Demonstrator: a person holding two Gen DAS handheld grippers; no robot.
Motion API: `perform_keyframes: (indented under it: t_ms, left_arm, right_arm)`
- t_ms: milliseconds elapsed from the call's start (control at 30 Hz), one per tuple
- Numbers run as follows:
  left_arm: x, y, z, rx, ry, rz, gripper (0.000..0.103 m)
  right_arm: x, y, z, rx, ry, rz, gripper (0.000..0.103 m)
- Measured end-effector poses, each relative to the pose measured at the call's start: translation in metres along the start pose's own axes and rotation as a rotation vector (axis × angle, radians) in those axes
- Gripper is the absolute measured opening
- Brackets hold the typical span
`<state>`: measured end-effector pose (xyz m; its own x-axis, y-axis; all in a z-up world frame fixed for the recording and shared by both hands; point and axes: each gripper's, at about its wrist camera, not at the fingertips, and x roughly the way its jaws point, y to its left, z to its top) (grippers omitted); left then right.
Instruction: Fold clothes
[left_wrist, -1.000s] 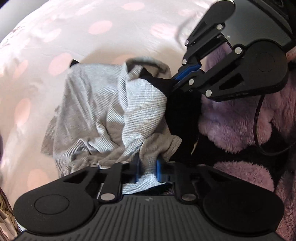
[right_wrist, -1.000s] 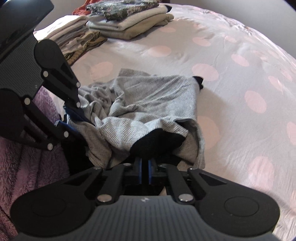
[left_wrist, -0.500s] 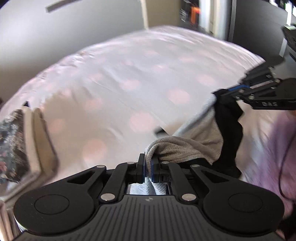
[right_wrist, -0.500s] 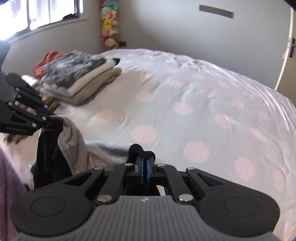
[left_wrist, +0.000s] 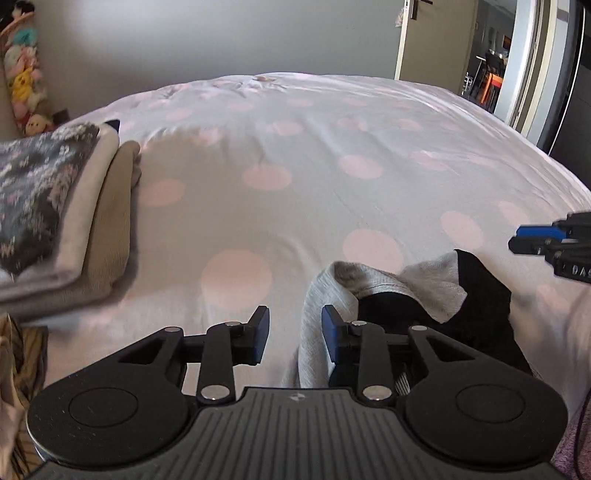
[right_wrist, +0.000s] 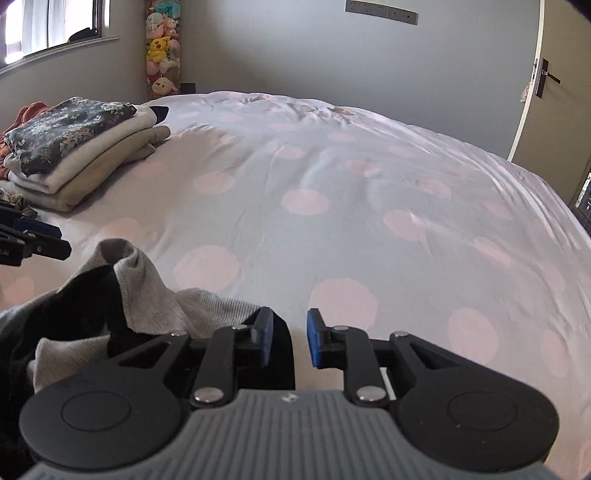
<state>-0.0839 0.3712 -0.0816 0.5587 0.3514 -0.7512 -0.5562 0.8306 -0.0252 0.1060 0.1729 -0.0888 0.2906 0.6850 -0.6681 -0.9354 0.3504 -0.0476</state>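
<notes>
A grey ribbed garment with black lining (left_wrist: 417, 284) lies bunched on the bed in front of both grippers; it also shows in the right wrist view (right_wrist: 147, 295). My left gripper (left_wrist: 293, 336) is open, with a grey fold hanging against its right finger. My right gripper (right_wrist: 290, 338) is open, with black cloth draped by its left finger. The right gripper's tips (left_wrist: 543, 240) show at the right edge of the left wrist view. The left gripper's tips (right_wrist: 33, 240) show at the left edge of the right wrist view.
The bed has a white cover with pink dots (left_wrist: 314, 177). A stack of folded clothes (right_wrist: 81, 147) with a dark floral piece on top sits at the left. Plush toys (right_wrist: 162, 48) hang in the corner. A door (right_wrist: 546, 77) is at the right.
Both grippers have opened and let go of the garment. It has dropped from being held up between them onto the bed. Both views tilted up toward the wall.
</notes>
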Motion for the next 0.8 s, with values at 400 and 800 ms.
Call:
perform_keyframes:
  t_ms: [400, 800]
  left_arm:
    - [0.005, -0.068, -0.017, 0.276, 0.0, -0.044, 0.044]
    - [0.041, -0.055, -0.025, 0.216, 0.123, -0.041, 0.021]
  right_arm:
    - [-0.006, 0.05, -0.03, -0.297, -0.027, 0.068, 0.034]
    - [0.011, 0.071, -0.045, -0.465, 0.018, 0.072, 0.035]
